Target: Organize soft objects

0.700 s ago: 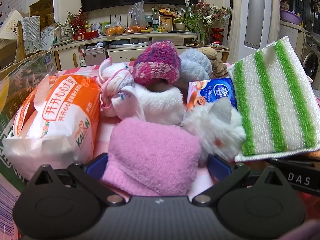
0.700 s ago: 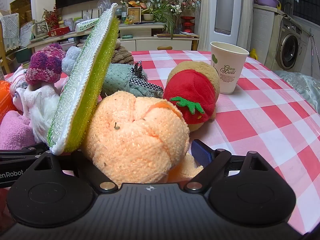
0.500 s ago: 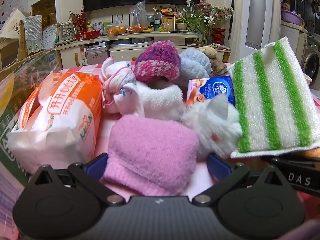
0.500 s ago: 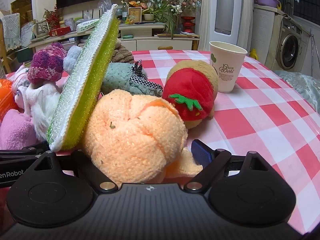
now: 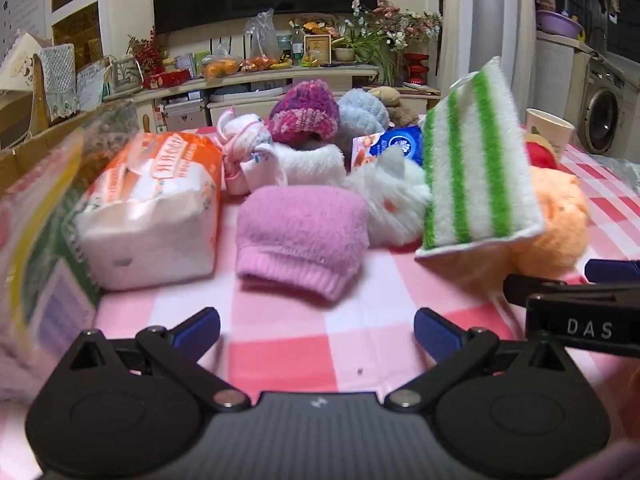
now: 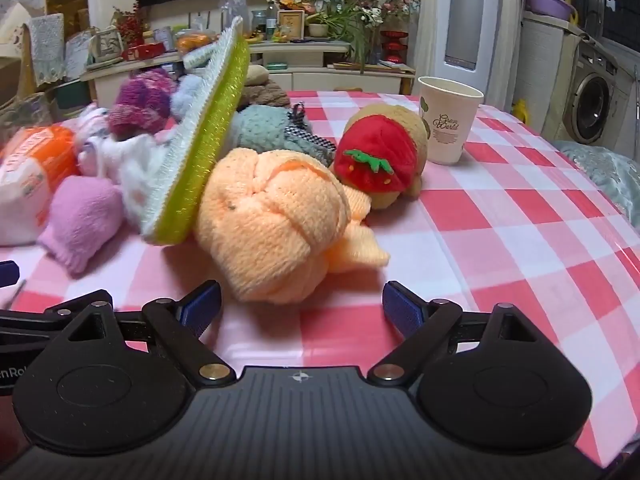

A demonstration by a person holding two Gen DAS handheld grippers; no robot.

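A pile of soft things lies on the red-checked table (image 5: 296,344). Just beyond my open left gripper (image 5: 316,330) lies a pink fuzzy hat (image 5: 300,240), clear of the blue pads. Behind it sit a white fluffy toy (image 5: 392,196), a magenta knit hat (image 5: 304,114) and a green-striped white sponge cloth (image 5: 476,172), which leans on the orange knit bundle (image 6: 272,220). My right gripper (image 6: 300,308) is open, with the orange bundle just ahead of its pads, untouched. A red strawberry plush (image 6: 376,160) lies further back.
An orange-and-white tissue pack (image 5: 156,204) sits left of the pink hat, and a blurred plastic bag (image 5: 36,232) fills the left edge. A paper cup (image 6: 448,120) stands behind the plush. Bare checked cloth stretches to the right (image 6: 520,220). The other gripper (image 5: 580,308) shows at right.
Both grippers have pulled back from the pile: the pink hat and the orange bundle, earlier between the fingers, now lie ahead of them on the cloth. The striped cloth stays leaning.
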